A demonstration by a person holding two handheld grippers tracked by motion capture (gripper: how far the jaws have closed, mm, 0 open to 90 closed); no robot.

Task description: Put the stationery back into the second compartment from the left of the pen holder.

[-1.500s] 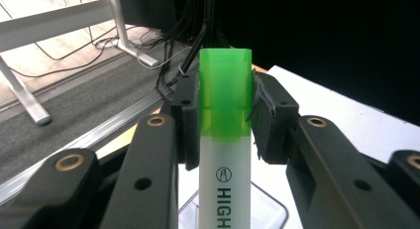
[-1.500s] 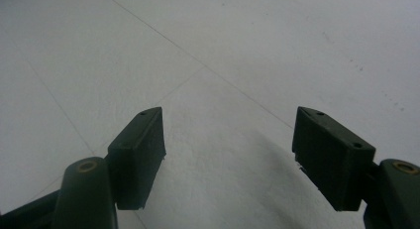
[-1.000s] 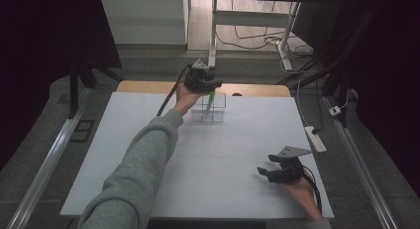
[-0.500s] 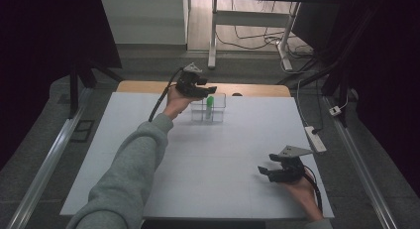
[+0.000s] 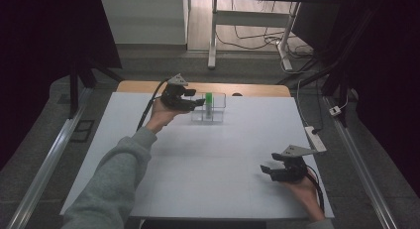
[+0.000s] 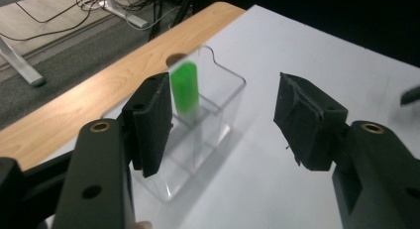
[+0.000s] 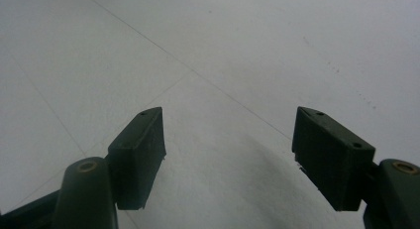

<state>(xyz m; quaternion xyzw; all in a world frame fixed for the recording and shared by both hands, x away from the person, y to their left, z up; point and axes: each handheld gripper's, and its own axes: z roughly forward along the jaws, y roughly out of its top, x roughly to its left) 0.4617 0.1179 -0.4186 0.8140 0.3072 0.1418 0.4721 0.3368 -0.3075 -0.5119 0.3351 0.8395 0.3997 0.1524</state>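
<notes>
Left hand-held gripper [image 5: 196,102] just let go, jaws opening and empty, and slid off toward 9 o'clock. Green tube [image 5: 209,101] stands in the clear box [image 5: 208,113] at the counter's [image 5: 208,159] 12 o'clock, so it looks delivered. Right hand-held gripper [image 5: 268,171] is released too.

White table top [image 5: 198,164] with a wooden strip [image 5: 257,89] along its far edge. White power strip [image 5: 315,138] at the right edge. Desk legs [image 5: 213,35] and loose cables [image 5: 247,33] on the floor beyond.

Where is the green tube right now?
The green tube stands upright inside the clear box at the table's far middle, just right of the left gripper.
</notes>
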